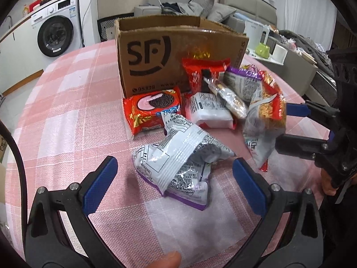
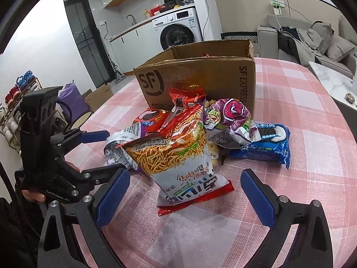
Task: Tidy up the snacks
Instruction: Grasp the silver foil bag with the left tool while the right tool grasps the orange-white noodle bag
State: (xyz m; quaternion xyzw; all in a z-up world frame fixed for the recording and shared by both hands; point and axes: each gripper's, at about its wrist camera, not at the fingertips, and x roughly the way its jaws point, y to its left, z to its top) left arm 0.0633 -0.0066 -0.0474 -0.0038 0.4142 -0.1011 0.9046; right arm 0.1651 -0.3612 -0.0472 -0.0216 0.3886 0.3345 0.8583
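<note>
A pile of snack packs lies on the pink checked tablecloth in front of an open SF cardboard box (image 1: pixel 156 51), which also shows in the right wrist view (image 2: pixel 200 76). My left gripper (image 1: pixel 175 178) is open, its jaws either side of a silver and purple pack (image 1: pixel 178 163). My right gripper (image 2: pixel 186 189) is open, its jaws either side of the noodle snack bag (image 2: pixel 178 156), also seen in the left wrist view (image 1: pixel 265 116). A red Oreo pack (image 1: pixel 154 111) and a blue Oreo pack (image 2: pixel 263 145) lie in the pile.
The round table's edge (image 1: pixel 33 82) curves at the left. A white washing machine (image 1: pixel 55 31) stands beyond it. A grey sofa (image 2: pixel 312 42) and a side table with a white kettle (image 1: pixel 256 33) stand behind the box.
</note>
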